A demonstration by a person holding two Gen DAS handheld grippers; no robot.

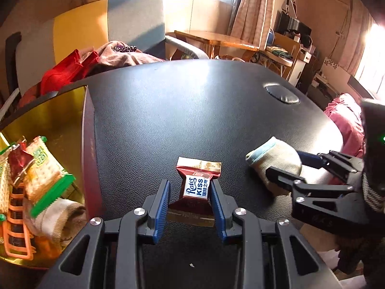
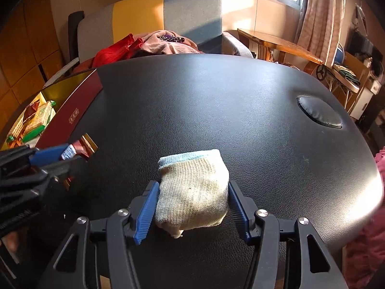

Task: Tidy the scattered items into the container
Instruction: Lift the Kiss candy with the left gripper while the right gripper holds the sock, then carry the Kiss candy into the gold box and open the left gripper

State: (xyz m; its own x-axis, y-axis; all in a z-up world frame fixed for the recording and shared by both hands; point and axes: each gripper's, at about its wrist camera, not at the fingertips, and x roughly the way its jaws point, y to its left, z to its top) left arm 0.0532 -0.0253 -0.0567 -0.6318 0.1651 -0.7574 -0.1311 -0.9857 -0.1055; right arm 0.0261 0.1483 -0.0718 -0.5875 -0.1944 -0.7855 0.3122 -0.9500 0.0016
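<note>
Holding a wrapped candy (image 1: 195,190) in my left gripper (image 1: 190,191), I have both blue pads pressed against the sides of its red-and-white wrapper, at lower centre of the left wrist view. The wrapper's gold-edged end sticks out above my fingertips, and its other end shows below, over the black leather table (image 1: 192,110). From the right wrist view, the same candy (image 2: 80,148) appears at the left edge, pinched in the left gripper (image 2: 66,155) just beside the container.

My right gripper (image 2: 192,197) is clamped on a rolled cream sock (image 2: 192,192) with a pale blue cuff, at lower centre of the right wrist view; both pads touch its sides. In the left wrist view this sock (image 1: 274,161) sits at centre right, resting on the table with the right gripper (image 1: 286,168) around it.

The container (image 1: 87,149), a dark red box with a gold lining, fills the lower left of the left wrist view. Inside it lie cracker packets (image 1: 43,166), an orange plastic clip (image 1: 16,219) and another sock (image 1: 60,219).
</note>
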